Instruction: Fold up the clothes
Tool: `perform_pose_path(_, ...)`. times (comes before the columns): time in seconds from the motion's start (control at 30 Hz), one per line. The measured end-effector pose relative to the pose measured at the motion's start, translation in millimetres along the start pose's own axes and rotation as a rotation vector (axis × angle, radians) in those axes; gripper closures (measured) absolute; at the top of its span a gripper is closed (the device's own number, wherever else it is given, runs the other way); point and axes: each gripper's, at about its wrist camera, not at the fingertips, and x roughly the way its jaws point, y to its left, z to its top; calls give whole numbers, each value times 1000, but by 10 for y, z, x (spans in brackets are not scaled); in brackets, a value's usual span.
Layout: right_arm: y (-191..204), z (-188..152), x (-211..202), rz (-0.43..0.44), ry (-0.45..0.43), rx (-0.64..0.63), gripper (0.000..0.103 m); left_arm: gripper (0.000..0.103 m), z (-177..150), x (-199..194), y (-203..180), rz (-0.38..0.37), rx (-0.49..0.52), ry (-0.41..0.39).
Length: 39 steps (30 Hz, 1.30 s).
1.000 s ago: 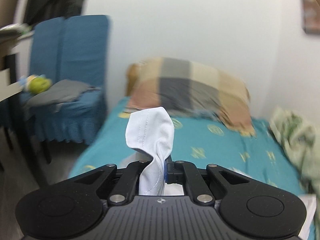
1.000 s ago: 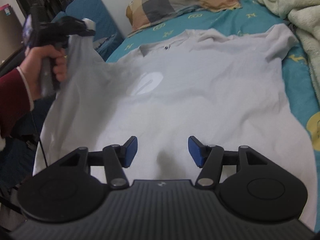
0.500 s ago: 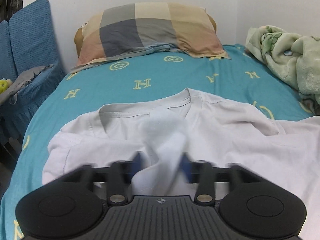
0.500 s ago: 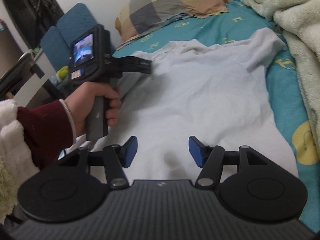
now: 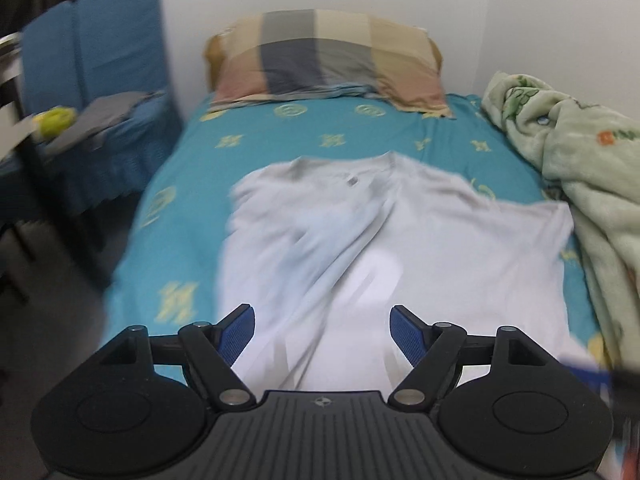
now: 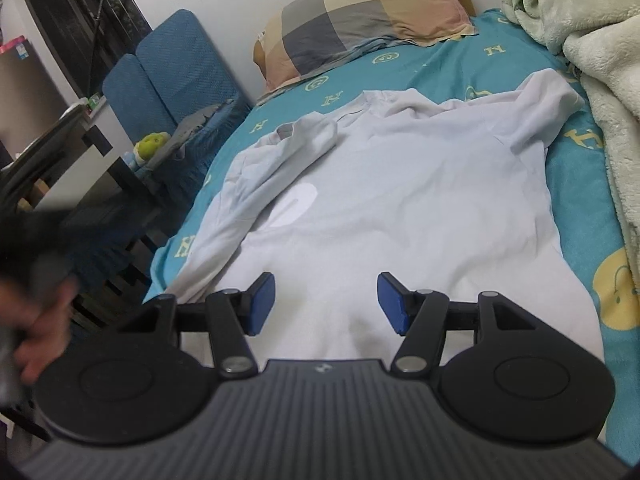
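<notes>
A pale grey long-sleeved shirt [image 6: 400, 200] lies spread on the teal bed sheet [image 6: 440, 64], collar toward the pillow. Its left sleeve [image 6: 256, 188] lies folded in over the left side of the body; the right sleeve [image 6: 552, 104] is bunched at the far right. The shirt also shows, blurred, in the left wrist view [image 5: 400, 248]. My left gripper [image 5: 322, 334] is open and empty above the shirt's lower part. My right gripper [image 6: 326, 302] is open and empty above the hem.
A checked pillow [image 5: 324, 56] lies at the head of the bed. A pale green blanket [image 5: 580, 152] is heaped along the right side. A blue chair [image 6: 176, 80] with grey cloth and a yellow-green toy [image 6: 152, 144] stands left of the bed, beside a dark desk [image 6: 72, 152].
My left gripper carried the sleeve over the shirt, opened and let it go, then pulled back. The sleeve now lies folded in on the body. My right gripper stayed open over the hem.
</notes>
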Motion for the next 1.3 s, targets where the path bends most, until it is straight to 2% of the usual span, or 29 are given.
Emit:
perform_pose_path(0.17,79,-69,-186,-1,-8,-16,43,25,-614,-438,381,75,4,153)
perform_pose_path(0.3,51,-147,-345,45,14,62,43,27,-1026,-585,620,116,26,251)
perform_pose_path(0.37,48,-194,-422,53,23,79,43,30,-1128,-632,739,122,77,268)
perform_pose_path(0.5,60,-292,-554,46,33,67,43,30,-1196,-738,1014,157,111,262)
perform_pose_path(0.63,78,-353,-575,36,58,52,43,30,-1234,-811,1183,97,111,258)
perform_pose_path(0.77,106,-341,-504,31,67,41,43,33,-1356,-681,1170,39,130,329)
perform_pose_path(0.87,105,-329,-443,30,73,44,43,42,-1465,-568,1152,-27,156,399)
perform_pose_path(0.93,101,-319,-412,31,75,49,43,61,-1535,-535,1152,-52,171,441)
perform_pose_path(0.97,100,-314,-399,32,75,50,43,75,-1546,-560,1164,-72,158,445)
perform_pose_path(1.0,100,-309,-386,32,74,52,43,101,-1543,-587,1165,-80,146,453)
perform_pose_path(1.1,86,-292,-371,22,62,65,43,101,-1462,-804,1059,-59,157,457)
perform_pose_path(1.23,35,-274,-431,-16,20,92,43,101,-1261,-1238,673,-107,208,434)
perform_pose_path(1.3,-37,-271,-459,0,21,138,43,101,-1187,-1450,403,-139,237,414)
